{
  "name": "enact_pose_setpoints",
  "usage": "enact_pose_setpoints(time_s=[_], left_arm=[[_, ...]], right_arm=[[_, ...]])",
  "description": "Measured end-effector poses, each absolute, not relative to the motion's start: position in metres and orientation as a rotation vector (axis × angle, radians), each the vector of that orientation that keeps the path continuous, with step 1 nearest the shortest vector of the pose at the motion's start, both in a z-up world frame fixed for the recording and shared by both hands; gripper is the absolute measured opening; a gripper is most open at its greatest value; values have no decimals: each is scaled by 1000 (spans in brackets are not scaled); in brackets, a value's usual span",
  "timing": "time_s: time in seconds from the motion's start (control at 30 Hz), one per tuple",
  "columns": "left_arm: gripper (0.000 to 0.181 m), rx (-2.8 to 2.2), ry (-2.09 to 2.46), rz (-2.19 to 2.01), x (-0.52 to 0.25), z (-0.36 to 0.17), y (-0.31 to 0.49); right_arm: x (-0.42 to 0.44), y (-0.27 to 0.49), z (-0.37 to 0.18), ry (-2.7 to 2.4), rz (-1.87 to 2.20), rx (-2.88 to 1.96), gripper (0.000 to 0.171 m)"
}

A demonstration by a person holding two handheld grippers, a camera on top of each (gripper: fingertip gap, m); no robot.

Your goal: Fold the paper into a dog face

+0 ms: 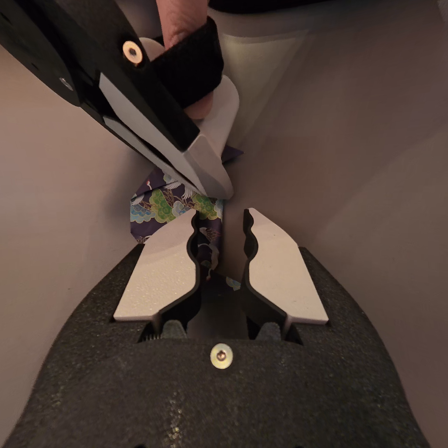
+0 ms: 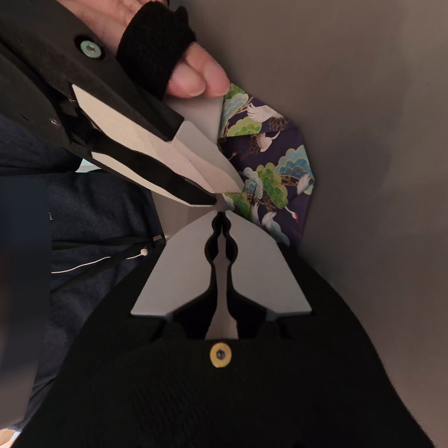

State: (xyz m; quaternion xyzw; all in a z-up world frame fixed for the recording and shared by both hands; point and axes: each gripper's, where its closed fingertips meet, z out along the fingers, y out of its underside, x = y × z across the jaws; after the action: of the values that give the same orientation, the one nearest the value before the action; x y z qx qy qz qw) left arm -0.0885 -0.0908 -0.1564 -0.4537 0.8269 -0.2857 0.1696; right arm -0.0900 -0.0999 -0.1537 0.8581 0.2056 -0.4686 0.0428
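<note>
Paper (image 1: 169, 208), patterned and part folded, was seen flat on the grey bench (image 1: 339, 194). Its edge was pinched by the closed right tool (image 2: 221, 214); the left tool (image 1: 220, 213), narrowly parted, was held just over it.

The paper (image 1: 169, 206) lies on the table (image 1: 363, 194), partly folded. In the left wrist view the left gripper (image 1: 221, 213) stands over the paper's near part, its left finger (image 1: 164, 266) above the sheet and its right finger (image 1: 278, 266) beside it. The right gripper (image 1: 218, 191) comes in from the upper left, its tips at the paper's far right edge. In the right wrist view the paper (image 2: 278, 169) spreads ahead and right of the right gripper (image 2: 221, 215), with the left gripper (image 2: 218, 198) just beyond its tips.
</note>
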Motion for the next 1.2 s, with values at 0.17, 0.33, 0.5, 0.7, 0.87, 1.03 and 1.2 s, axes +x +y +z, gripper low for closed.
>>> enact_pose_setpoints(time_s=[0.17,0.33,0.5,0.7,0.87,1.03,1.2], left_arm=[[35,-1289,2359,-810,-89,-156,-91],[35,-1290,2357,-816,-89,-156,-91],[36,-1289,2360,-818,-89,-156,-91],[36,-1287,2359,-824,-89,-156,-92],[36,-1284,2360,-824,-89,-156,-92],[36,-1281,2359,-826,-89,-157,-93],[36,-1281,2357,-823,-89,-157,-93]], right_arm=[[-88,-102,-155,614,-1418,2627,2],[-87,-102,-155,572,-1429,2621,2],[-85,-103,-155,552,-1425,2622,2],[-81,-107,-156,571,-1386,2637,2],[-81,-108,-156,584,-1380,2642,2],[-76,-116,-157,618,-1330,2640,1],[-76,-116,-156,566,-1419,2609,1]])
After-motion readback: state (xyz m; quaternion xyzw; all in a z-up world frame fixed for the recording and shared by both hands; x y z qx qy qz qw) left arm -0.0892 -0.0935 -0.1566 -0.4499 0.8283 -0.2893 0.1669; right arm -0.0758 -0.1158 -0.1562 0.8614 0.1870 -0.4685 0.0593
